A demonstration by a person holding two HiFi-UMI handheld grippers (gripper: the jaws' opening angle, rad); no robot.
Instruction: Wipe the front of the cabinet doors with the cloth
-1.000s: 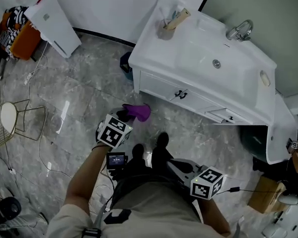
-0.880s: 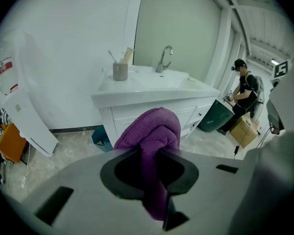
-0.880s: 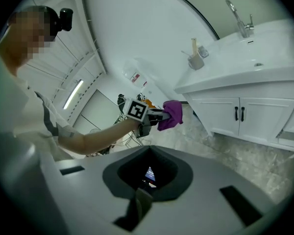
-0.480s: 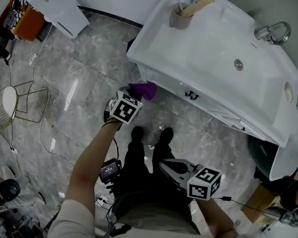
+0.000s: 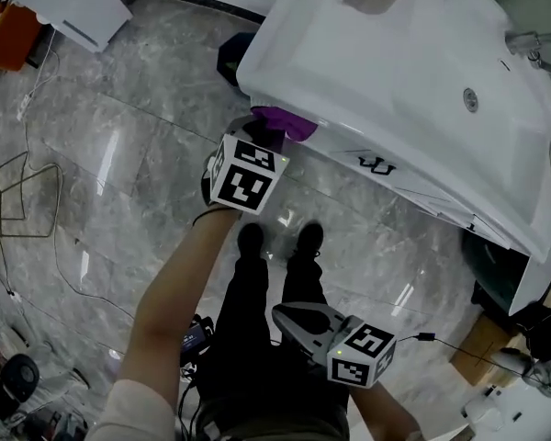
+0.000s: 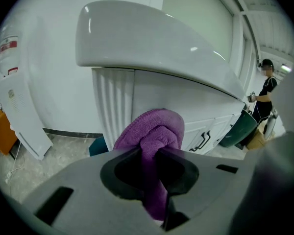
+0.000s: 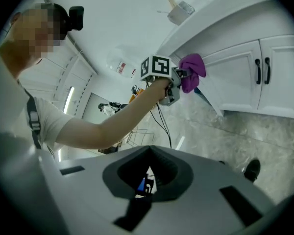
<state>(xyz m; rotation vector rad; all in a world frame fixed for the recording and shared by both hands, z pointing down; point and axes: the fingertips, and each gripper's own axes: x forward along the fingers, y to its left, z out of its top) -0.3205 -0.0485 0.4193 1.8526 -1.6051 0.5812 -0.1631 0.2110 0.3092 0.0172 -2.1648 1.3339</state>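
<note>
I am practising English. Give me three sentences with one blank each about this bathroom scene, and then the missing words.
1. The cloth clamped in the left gripper is ____ in colour.
2. The right gripper holds ____.
3. The cabinet doors under the sink are ____ in colour.

Missing words: purple; nothing; white

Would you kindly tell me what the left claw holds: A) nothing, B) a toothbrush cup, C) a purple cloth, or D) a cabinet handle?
C: the left claw is clamped on the purple cloth, which bulges out between its jaws in the left gripper view.
</note>
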